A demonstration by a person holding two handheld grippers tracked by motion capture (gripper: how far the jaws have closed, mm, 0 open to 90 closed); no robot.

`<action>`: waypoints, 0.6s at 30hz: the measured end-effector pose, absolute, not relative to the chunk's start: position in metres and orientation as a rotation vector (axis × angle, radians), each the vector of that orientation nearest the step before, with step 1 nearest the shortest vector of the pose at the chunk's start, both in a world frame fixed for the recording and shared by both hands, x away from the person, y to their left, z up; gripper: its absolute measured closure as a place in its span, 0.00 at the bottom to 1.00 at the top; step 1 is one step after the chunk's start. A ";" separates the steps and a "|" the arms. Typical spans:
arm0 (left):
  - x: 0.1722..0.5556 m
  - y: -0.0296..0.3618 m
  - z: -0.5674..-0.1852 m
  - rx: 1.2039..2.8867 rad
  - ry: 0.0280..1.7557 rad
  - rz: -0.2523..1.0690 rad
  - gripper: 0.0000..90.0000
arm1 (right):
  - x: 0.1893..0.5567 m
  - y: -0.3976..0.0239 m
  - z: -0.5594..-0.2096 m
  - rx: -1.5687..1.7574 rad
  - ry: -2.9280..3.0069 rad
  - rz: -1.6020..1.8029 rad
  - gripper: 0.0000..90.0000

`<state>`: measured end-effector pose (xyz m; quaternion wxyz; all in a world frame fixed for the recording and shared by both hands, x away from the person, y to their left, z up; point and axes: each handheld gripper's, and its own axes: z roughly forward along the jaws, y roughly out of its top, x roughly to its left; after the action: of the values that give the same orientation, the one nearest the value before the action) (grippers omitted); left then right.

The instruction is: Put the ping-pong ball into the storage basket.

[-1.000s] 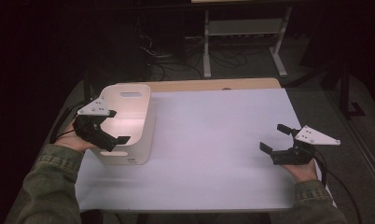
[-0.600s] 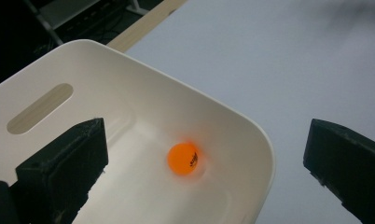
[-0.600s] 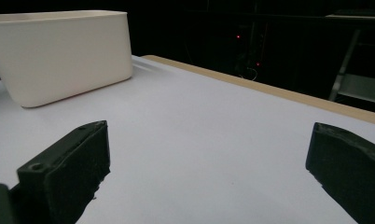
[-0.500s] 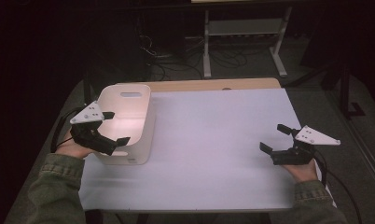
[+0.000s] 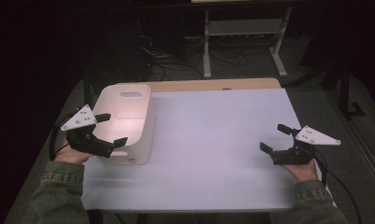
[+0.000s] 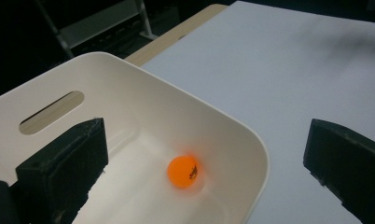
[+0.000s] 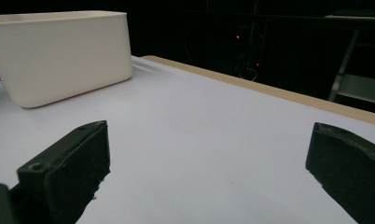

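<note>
As compared with a second ago, left gripper [image 5: 107, 128] drawn back from over the white bin [image 5: 145, 122] toward its near corner, jaws spread wide and empty; suggests release completed. Orange ping-pong ball [image 6: 183, 171] lying on the bin floor, apart from both jaws. Right gripper [image 5: 277, 138] well to the right of the bin, hovering over the white tabletop [image 5: 213, 135], jaws likewise spread, holding nothing.
</note>
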<state>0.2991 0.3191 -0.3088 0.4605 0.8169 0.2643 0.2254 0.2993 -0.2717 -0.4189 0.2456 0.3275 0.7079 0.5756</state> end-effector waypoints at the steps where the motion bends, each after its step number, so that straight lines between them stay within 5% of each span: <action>1: 0.299 0.319 -0.309 2.010 0.650 0.555 0.00 | 0.299 -0.272 -0.419 0.894 1.932 1.571 0.00; 18: 0.290 0.324 -0.318 1.883 0.656 0.585 0.00 | 0.299 -0.272 -0.419 0.894 1.931 1.569 0.00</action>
<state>0.2895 0.3241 -0.3185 0.5069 0.7812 0.2720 0.2426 0.2992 -0.2720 -0.4190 0.2462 0.3275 0.7080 0.5752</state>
